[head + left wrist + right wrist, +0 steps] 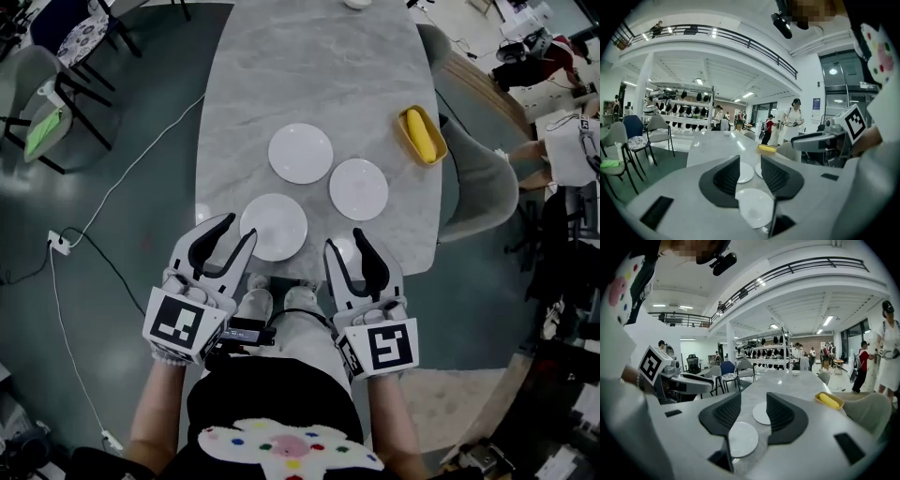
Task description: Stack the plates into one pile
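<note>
Three white plates lie apart on the grey marble table [281,84]: a near plate [274,227], a far plate [300,153] and a right plate [358,188]. My left gripper [238,228] hovers open at the near plate's left rim with nothing between its jaws. My right gripper [345,241] is open and empty at the table's near edge, right of that plate. In the left gripper view the near plate [754,206] lies below the jaws of the left gripper [750,171]. The right gripper [753,416] frames one plate [761,412], with another plate [743,439] nearer.
A yellow dish [421,134] holding a banana sits at the table's right edge. A small white bowl [356,3] stands at the far end. Chairs [56,103] and a floor cable [122,178] are on the left, a grey chair [478,178] on the right.
</note>
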